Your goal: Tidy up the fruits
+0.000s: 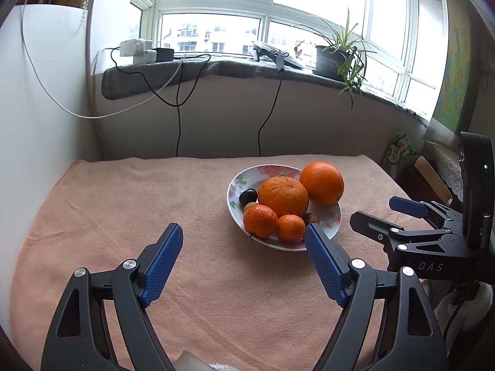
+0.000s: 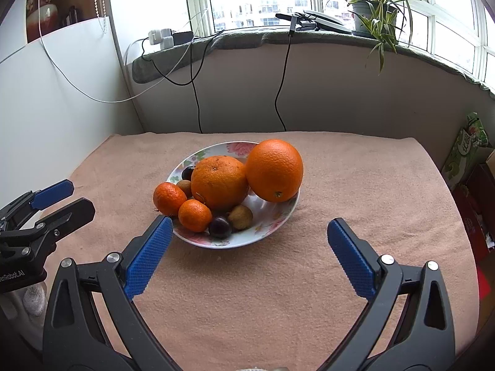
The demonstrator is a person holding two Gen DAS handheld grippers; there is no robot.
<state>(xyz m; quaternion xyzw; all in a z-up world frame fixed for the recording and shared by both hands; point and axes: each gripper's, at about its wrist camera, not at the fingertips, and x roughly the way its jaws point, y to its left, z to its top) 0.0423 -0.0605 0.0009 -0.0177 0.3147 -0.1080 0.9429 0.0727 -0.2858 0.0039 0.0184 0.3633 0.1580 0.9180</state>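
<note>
Plate (image 2: 272,225) w/ floral print sits on the tabletop (image 2: 355,179), which is covered by a peach towel; plate is roughly mid-tabletop, a bit toward the far edge. All fruit is on the plate: big orange (image 2: 274,170) at the far right, leaning on the rim; second big orange (image 2: 219,183) touching it, at centre; two small mandarins at the near left, one (image 2: 169,198) by the rim, the other (image 2: 195,215) just beside it & in front of the centre orange. Dark plum (image 2: 220,227) & brownish round fruit (image 2: 240,217) lie side by side at the near edge; another dark plum (image 2: 187,173) & brown fruit (image 2: 184,188) are tucked behind, left of the centre orange. Left tongs (image 1: 243,244): blue pads wide apart, nothing between them, hanging over bare towel short of the plate, right pad's tip overlapping the plate's near rim in left wrist view. Right tongs (image 2: 250,238): also wide apart & empty, above the towel in front of the plate, left pad's tip near the mandarins. Each tongs shows at the edge of the other's view, so they're side by side, apart. Behind: windowsill (image 2: 247,38) w/ potted plant (image 2: 374,9), chargers & cables hanging down the wall.
</note>
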